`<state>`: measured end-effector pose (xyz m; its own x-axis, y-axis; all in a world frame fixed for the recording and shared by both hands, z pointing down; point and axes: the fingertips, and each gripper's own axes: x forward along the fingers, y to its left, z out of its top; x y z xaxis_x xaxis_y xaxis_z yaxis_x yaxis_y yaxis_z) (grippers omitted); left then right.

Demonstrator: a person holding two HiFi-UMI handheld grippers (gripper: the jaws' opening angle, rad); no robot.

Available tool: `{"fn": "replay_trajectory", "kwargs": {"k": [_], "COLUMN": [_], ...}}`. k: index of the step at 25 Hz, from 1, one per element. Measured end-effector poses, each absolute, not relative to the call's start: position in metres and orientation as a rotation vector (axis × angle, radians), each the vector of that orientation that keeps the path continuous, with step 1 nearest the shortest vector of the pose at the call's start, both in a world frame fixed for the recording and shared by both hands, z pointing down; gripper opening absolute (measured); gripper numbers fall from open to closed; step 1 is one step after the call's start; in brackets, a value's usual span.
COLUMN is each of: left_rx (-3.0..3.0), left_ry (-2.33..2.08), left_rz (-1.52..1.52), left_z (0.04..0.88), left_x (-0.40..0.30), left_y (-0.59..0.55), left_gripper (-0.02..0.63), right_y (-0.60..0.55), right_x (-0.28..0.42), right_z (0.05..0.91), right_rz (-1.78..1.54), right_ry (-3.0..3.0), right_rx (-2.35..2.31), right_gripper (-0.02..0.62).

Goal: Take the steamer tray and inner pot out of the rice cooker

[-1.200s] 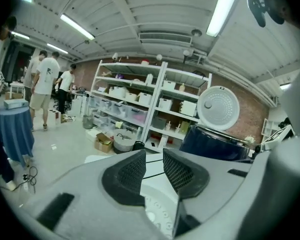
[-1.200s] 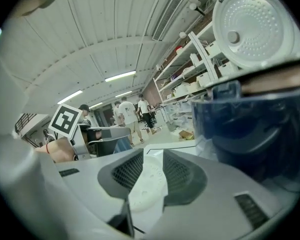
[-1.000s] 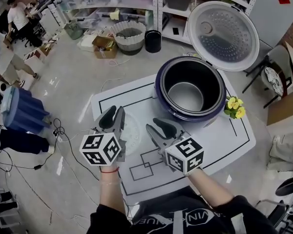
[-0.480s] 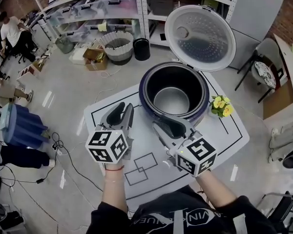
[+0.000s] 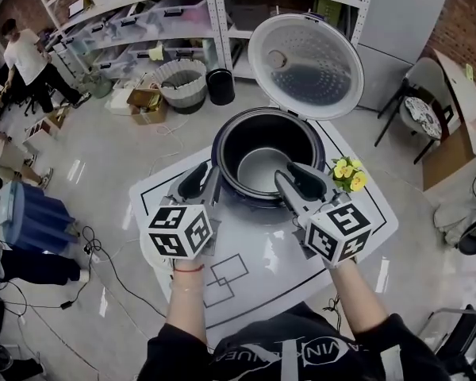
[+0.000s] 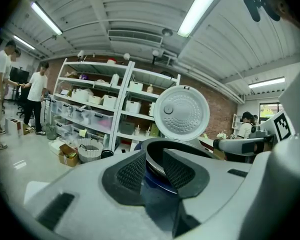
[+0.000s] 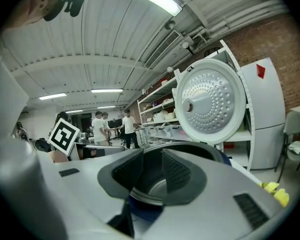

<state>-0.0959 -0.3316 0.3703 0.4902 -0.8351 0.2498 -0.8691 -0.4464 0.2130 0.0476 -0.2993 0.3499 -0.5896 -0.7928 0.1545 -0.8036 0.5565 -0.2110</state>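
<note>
Two hand-held grippers at the open rice cooker [image 5: 263, 114], which stands on the worktop [image 5: 365, 213] with its lid [image 5: 305, 66] raised at the far side. The inner pot [image 5: 258, 169] sits seated in the cooker, opening upward; no steamer tray is visible on it. The pot lies directly ahead of both grippers and between them. The left gripper [image 5: 205, 179] sits just outside the cooker's near-left wall. The right gripper [image 5: 295, 178] reaches over the cooker's near-right rim and appears the nearer to the pot's edge. Each pair of fingers [image 6: 131, 173] [image 7: 126, 172] stands moderately apart with nothing clamped, and the cooker's rim shows through each gap. The pot is round and offers no long axis, so a hold probably requires one finger inside its wall and one outside.
</note>
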Motion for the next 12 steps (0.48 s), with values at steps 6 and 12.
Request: {"fn": "replay_trajectory", "kwargs": {"k": [6,12], "left_rx": [2.421,2.390], "left_ry": [-1.433,-1.439], "left_rz": [0.173,0.227], "left_z": [0.375,0.387], "left_x": [-0.083,-0.080], "left_y": [-0.347,-0.357], "left_gripper": [0.092,0.103], "right_y": [-0.329,-0.353], "right_x": [0.089,0.121], "right_z": [0.361,0.380], "right_rz": [0.355,0.345], "right_ry": [-2.628,-2.515], "right_rx": [1.473,1.531], "right_gripper": [0.103,0.103]}}
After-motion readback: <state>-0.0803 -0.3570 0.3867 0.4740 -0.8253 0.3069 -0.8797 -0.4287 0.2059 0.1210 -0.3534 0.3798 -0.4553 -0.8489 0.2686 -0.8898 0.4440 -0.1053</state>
